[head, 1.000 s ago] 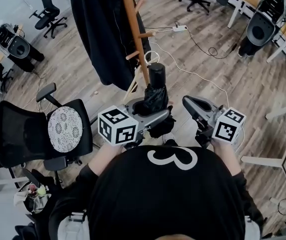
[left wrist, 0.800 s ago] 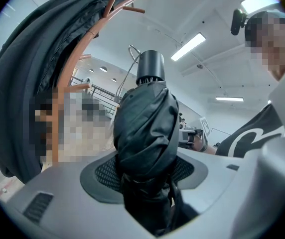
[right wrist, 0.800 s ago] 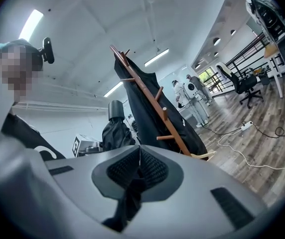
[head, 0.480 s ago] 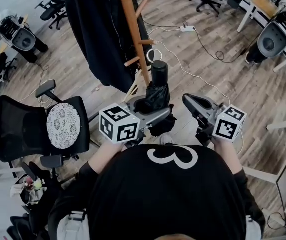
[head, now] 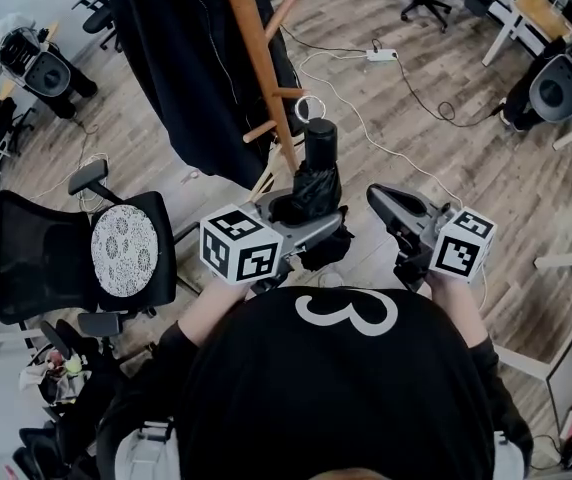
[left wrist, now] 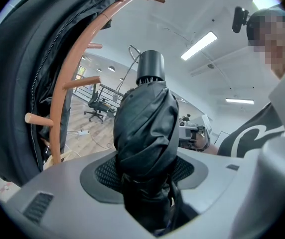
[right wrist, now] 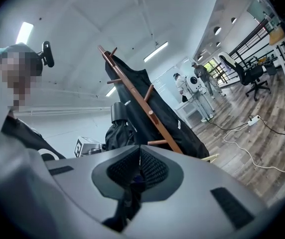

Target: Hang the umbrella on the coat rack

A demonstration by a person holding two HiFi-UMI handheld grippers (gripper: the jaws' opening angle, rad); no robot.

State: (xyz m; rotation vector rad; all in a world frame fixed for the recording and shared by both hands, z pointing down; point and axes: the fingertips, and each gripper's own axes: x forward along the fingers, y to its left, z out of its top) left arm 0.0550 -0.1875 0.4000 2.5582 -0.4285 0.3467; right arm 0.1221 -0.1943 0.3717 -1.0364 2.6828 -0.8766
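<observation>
Left gripper (head: 301, 216) held low before the torso, clamped on folded black umbrella (head: 318, 173), handle upward just near of the wooden coat rack (head: 256, 63), right gripper (head: 378, 198) level at right, jaws together, empty.

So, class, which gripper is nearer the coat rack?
Left. The left gripper, jaws shut on the umbrella, is close beside the coat rack; the right gripper is farther out, beyond the umbrella.

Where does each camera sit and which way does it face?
Head view: on the person's head, facing down; torso, left gripper holding the umbrella, right gripper.
Left gripper view: on that gripper, up along the umbrella toward the coat rack; torso right.
Right gripper view: along its shut jaws toward the coat rack; torso left.
All share umbrella and coat rack.
</observation>
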